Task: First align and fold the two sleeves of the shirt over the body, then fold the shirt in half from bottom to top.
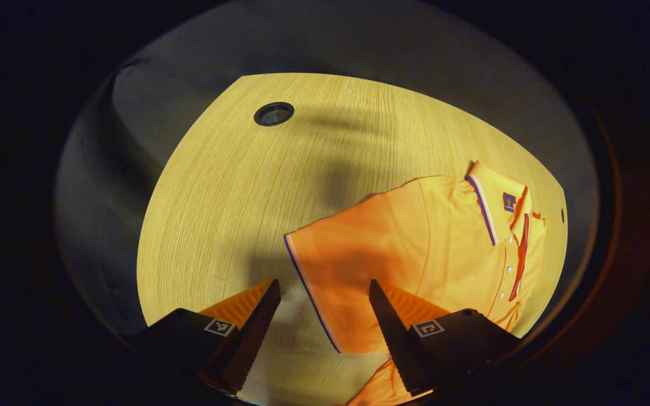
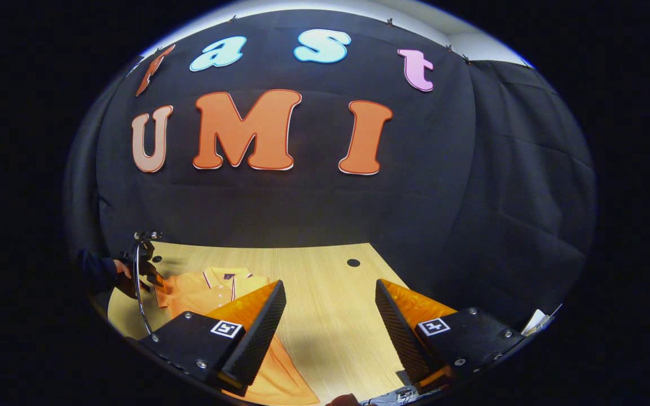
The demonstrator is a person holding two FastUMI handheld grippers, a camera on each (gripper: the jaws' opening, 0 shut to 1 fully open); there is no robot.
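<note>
My left gripper (image 1: 323,293) hangs above the wooden table (image 1: 235,186) with its jaws spread wide and nothing between them. Directly beneath it lies the orange polo shirt (image 1: 443,237), spread flat on the tabletop. One short sleeve (image 1: 336,270) extends toward the gap between my fingers; its striped cuff edge runs down past the inner side of the right-hand finger. The collar (image 1: 491,203) and the button placket (image 1: 508,270) lie on the far right of the left gripper view, close to the table edge. A round cable grommet (image 1: 273,113) sits in the tabletop well apart from the shirt.

My right gripper (image 2: 330,307) is likewise wide apart and holds nothing. It is raised and points across the table toward the black booth wall (image 2: 313,208). In the right gripper view the shirt lies to the left, part of its body passing under my left-hand finger. Farther off, at the left edge, the left gripper shows over the shirt's sleeve, held by a hand (image 2: 123,269) in a dark sleeve (image 2: 95,270).
</note>
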